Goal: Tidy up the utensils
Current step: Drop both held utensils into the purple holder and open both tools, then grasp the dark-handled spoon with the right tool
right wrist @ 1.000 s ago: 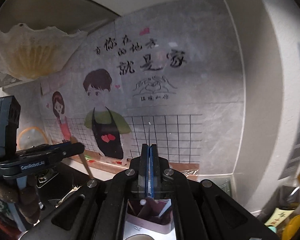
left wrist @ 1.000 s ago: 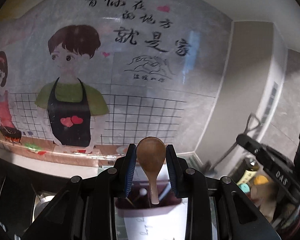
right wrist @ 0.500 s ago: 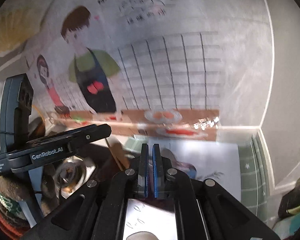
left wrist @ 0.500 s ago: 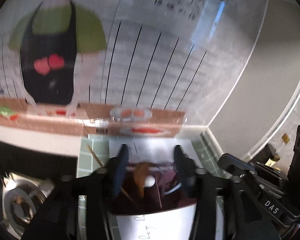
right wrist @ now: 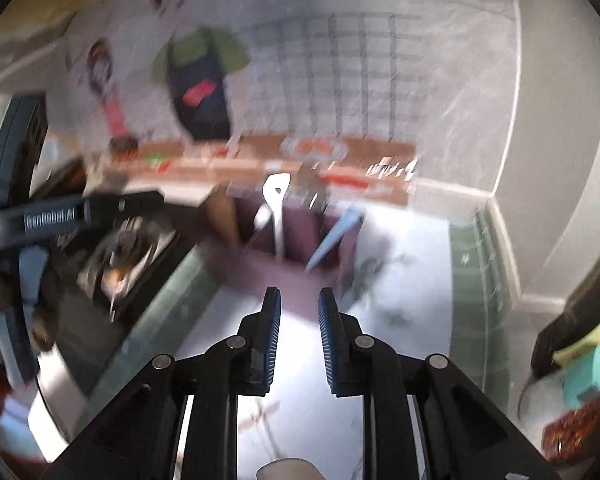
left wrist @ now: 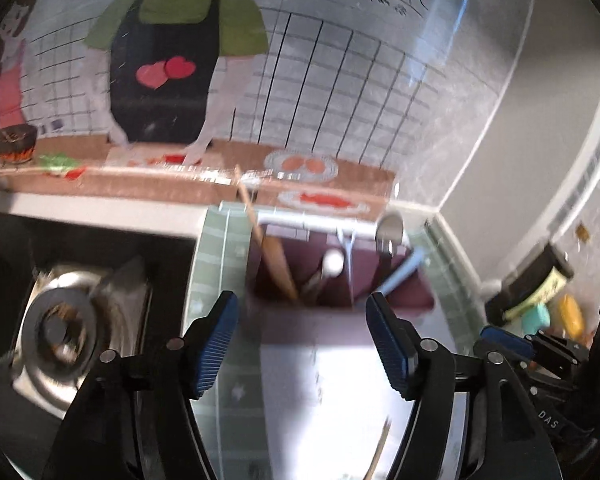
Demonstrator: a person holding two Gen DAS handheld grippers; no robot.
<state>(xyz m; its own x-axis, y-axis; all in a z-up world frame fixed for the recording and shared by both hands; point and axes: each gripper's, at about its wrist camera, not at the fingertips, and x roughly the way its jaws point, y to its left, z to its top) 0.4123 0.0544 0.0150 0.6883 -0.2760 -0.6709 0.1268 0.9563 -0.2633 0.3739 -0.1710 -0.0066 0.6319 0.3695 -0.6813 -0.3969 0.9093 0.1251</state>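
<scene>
Left wrist view: left gripper (left wrist: 300, 334) fingers just opening, empty; wooden spoon (left wrist: 274, 252) in maroon holder (left wrist: 412, 292), frame centre. Right gripper (right wrist: 299, 316) fingers just opening, empty.

Left hand-held gripper (left wrist: 300, 344) empty, jaws just opening, above utensil holder (left wrist: 340, 300).

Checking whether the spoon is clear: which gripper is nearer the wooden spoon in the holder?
Left. The left gripper hangs open just short of the holder, the wooden spoon right ahead. The right gripper, open and empty, sits farther back and off to the spoon's right.
</scene>
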